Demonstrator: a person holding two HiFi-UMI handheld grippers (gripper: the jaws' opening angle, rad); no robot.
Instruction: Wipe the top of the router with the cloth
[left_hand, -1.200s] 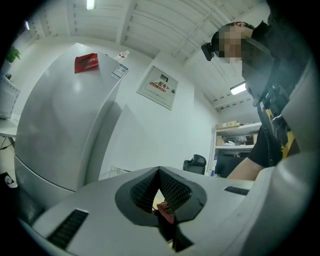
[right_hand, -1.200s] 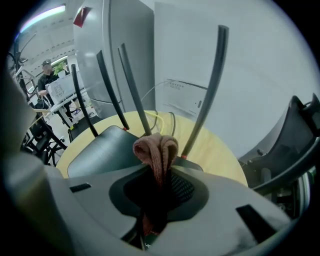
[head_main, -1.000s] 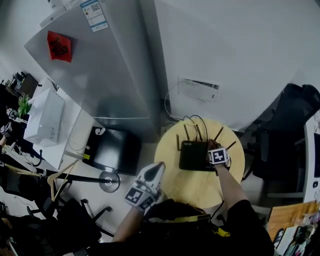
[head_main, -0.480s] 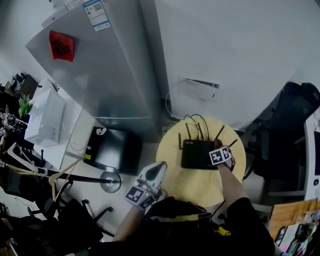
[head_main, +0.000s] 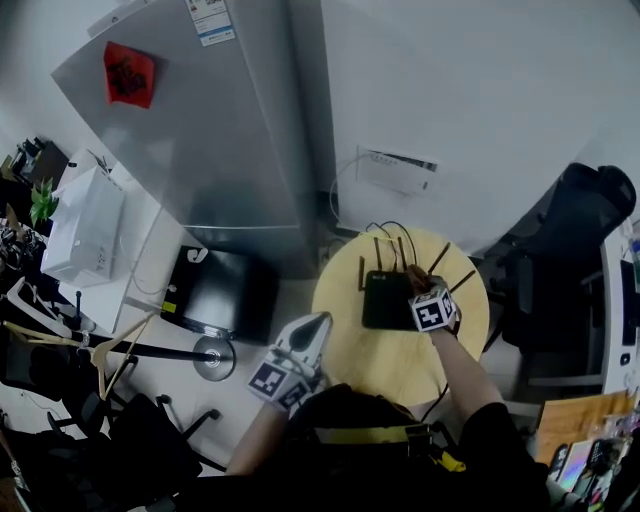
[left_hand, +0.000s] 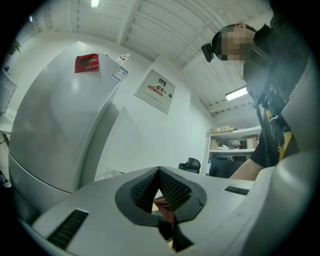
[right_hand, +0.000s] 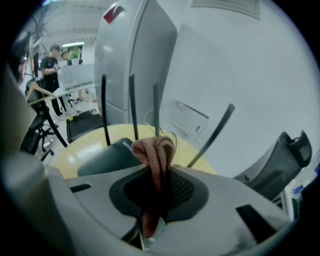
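A black router (head_main: 386, 298) with several upright antennas lies on a round yellow table (head_main: 400, 360). My right gripper (head_main: 422, 290) hovers over the router's right edge, shut on a folded pinkish-brown cloth (right_hand: 156, 150). In the right gripper view the cloth bulges out above the jaws, with the router's (right_hand: 105, 157) dark top just beyond it on the left and the antennas (right_hand: 132, 107) behind. My left gripper (head_main: 312, 333) is held off the table's left rim and tilted up; its pads (left_hand: 170, 187) meet at the tip, with nothing held.
A grey fridge (head_main: 200, 130) and a white wall with a small box (head_main: 398, 172) stand behind the table. Cables (head_main: 388, 236) loop behind the router. A black case (head_main: 215, 292) and a stand's round base (head_main: 213, 357) are on the floor at left, a black chair (head_main: 575, 240) at right.
My right gripper with the cloth has shifted slightly left, from the router's right edge further over its top. The left gripper has stayed where it was.
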